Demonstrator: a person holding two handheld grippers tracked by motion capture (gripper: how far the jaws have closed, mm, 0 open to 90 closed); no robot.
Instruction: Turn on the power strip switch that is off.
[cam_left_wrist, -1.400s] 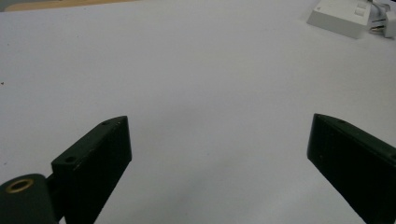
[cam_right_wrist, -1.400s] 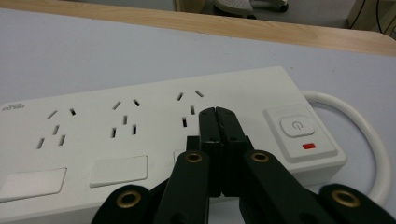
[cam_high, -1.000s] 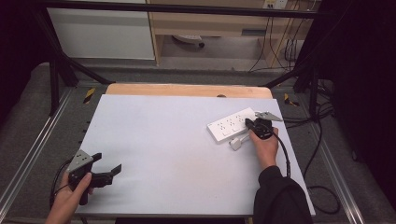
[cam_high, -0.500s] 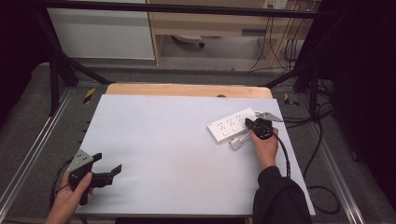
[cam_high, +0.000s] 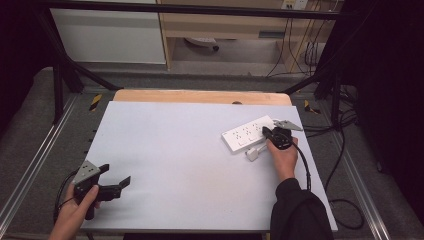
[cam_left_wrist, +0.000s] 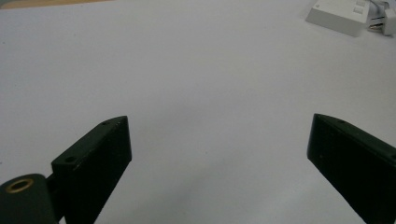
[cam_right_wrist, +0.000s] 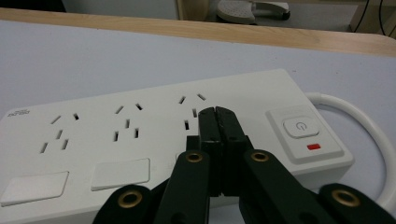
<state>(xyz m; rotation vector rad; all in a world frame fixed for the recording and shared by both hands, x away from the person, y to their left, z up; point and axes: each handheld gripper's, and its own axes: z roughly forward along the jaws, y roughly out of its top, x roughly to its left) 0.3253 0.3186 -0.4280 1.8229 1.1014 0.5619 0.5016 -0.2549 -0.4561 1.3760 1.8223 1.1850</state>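
Right gripper view, white power strip (cam_right_wrist: 154, 140), red switch light (cam_right_wrist: 314, 147)

The high view looks forward and down from above the person's side of the table (cam_high: 190, 150), far enough off to take in the whole white top, the floor around it and the shelving behind.

The left gripper view rides low, close to the table surface, looking along its own two jaws; between and beyond them lies bare white top, with the power strip (cam_left_wrist: 337, 15) far ahead past the right jaw.

The right gripper view sits very near the power strip (cam_right_wrist: 140, 135), which spreads just behind its jaw tips. All three views share that strip.
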